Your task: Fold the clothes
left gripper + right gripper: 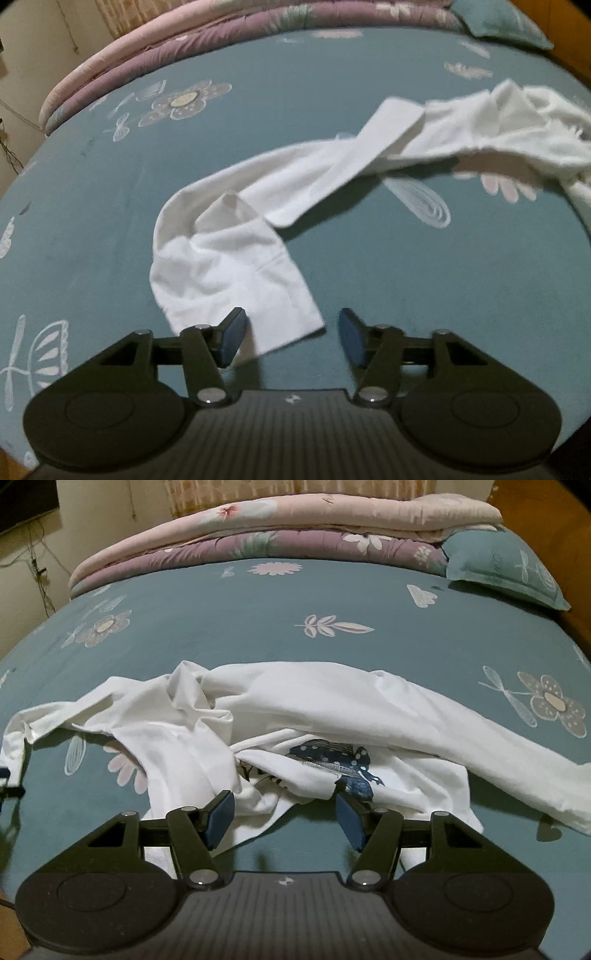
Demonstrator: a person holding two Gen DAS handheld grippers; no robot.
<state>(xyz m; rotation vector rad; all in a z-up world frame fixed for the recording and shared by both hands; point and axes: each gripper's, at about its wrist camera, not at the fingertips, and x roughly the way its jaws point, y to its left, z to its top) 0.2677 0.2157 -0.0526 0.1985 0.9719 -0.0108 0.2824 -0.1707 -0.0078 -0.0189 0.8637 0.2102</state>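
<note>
Left tool [291, 338]: spread wide, pinching nothing, poised low over the bed [92, 221] with the sleeve cuff [236, 291] lying just ahead and partly between its blue pads [232, 339]. Right tool [284, 819]: likewise spread and empty, hanging at the rumpled body hem [258, 812] of the white long-sleeved shirt [332, 709], near the bed's front edge.

Outward from there: shirt sprawled across the middle of the teal floral sheet, one sleeve trailing toward the left side and doubled over itself, the other sleeve [498, 760] stretched toward the right side, blue printed figure [332, 760] half buried in wrinkles. Farther still, folded quilts [277, 528] stacked along the back edge and a pillow [506, 568] at the back right corner.

Judged as the spreading-out step, not yet any fold. Best done by closing on a single layer of cuff on the left (not the doubled part), catching the hem edge on the right, then drawing apart low over the sheet to flatten the body. Worth avoiding: gripping bunched layers, which would probably lock the wrinkles in, or snagging the sheet underneath.
</note>
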